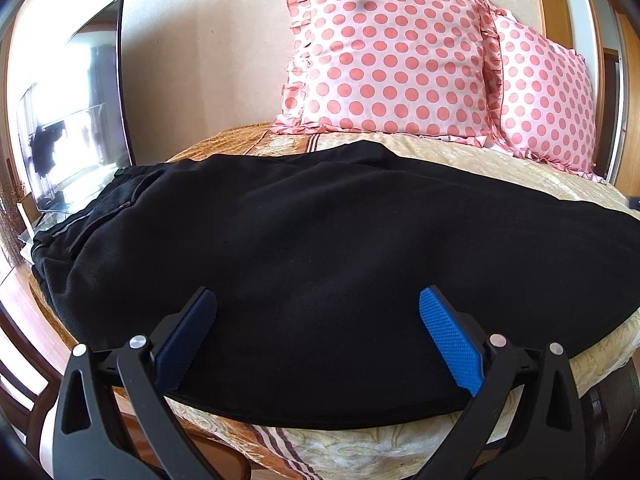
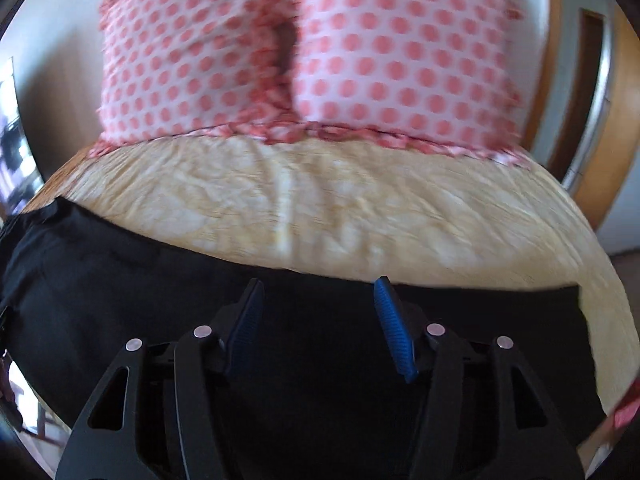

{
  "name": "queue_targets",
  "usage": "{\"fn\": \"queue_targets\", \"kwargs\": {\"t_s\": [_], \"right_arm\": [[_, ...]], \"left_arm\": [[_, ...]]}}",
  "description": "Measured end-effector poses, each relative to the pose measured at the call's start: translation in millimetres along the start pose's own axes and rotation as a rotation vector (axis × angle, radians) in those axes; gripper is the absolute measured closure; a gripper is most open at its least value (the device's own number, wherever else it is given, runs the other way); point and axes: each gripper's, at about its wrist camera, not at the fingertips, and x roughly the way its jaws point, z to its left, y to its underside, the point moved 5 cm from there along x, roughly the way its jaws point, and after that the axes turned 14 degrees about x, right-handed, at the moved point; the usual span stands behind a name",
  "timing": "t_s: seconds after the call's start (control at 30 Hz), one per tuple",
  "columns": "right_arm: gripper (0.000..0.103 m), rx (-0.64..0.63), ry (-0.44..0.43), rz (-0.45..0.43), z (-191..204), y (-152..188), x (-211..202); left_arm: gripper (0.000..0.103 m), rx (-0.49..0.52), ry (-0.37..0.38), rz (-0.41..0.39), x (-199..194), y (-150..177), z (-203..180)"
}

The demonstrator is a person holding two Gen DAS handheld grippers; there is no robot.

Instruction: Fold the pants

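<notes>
Black pants [image 1: 304, 220] lie flat across the bed, folded lengthwise, with the waistband [image 1: 60, 236] and a zip at the left end. My left gripper [image 1: 318, 294] stands wide open just above the near edge of the fabric, its blue pads [image 1: 452, 344] holding nothing. The right wrist view is blurred. There the pants [image 2: 120, 280] fill the lower part, and their leg end reaches toward the right side of the bed. My right gripper [image 2: 319, 282] hovers over the far edge of the fabric, open, with nothing pinched between its pads.
A cream and orange patterned bedcover [image 1: 460, 152] [image 2: 320, 208] lies under the pants. Two pink polka-dot pillows [image 1: 392, 60] [image 1: 548, 96] lean on the wall behind. A flat screen [image 1: 80, 112] stands at the left, a wooden door frame [image 2: 580, 100] at the right.
</notes>
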Motion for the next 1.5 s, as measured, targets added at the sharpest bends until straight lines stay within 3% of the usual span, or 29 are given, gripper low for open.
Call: {"fn": "queue_targets", "kwargs": {"t_s": [0.13, 0.27, 0.37, 0.57, 0.73, 0.77, 0.93, 1.03, 1.07, 1.13, 1.3, 1.5], "right_arm": [[0.044, 0.323, 0.194, -0.030, -134.4, 8.8, -31.5], [0.044, 0.606, 0.190, -0.031, -218.6, 27.2, -46.6], [0.044, 0.694, 0.170, -0.014, -243.0, 38.6, -43.3], [0.045, 0.709, 0.156, -0.010, -229.7, 44.0, -40.8], [0.048, 0.713, 0.094, 0.012, -219.7, 47.1, -41.9], [0.053, 0.724, 0.075, 0.018, -218.2, 48.0, -41.3], [0.055, 0.809, -0.013, 0.024, -213.5, 52.2, -41.0], [0.071, 0.806, -0.030, 0.021, -208.5, 51.4, -34.6], [0.084, 0.795, -0.015, 0.005, -208.5, 49.6, -33.6], [0.094, 0.769, -0.002, -0.036, -206.0, 45.6, -33.2], [0.096, 0.629, -0.036, -0.134, -169.7, 19.1, -43.0], [0.096, 0.364, -0.207, -0.232, -65.7, -20.2, -65.7]], "left_arm": [[0.002, 0.001, -0.002, -0.002, 0.9, 0.1, 0.6], [0.002, 0.001, -0.001, -0.002, 1.2, 0.2, 0.7], [0.002, 0.002, -0.001, -0.001, 1.3, 0.5, 0.7], [0.002, 0.002, -0.001, 0.000, 1.6, 0.5, 0.4], [0.002, 0.002, -0.001, 0.000, 1.9, 0.5, 0.8], [0.002, 0.002, -0.001, -0.001, 2.0, 0.5, 0.9], [0.002, 0.002, -0.001, 0.000, 2.7, 0.4, 0.9], [0.002, 0.002, -0.001, -0.001, 2.8, 0.5, 1.0], [0.002, 0.002, -0.001, -0.001, 2.9, 0.6, 0.9], [0.002, 0.003, -0.001, -0.001, 3.0, 0.7, 0.7], [0.002, 0.002, -0.002, -0.002, 3.4, 0.9, 0.5], [0.002, 0.002, -0.002, -0.002, 4.1, 1.1, 1.0]]}}
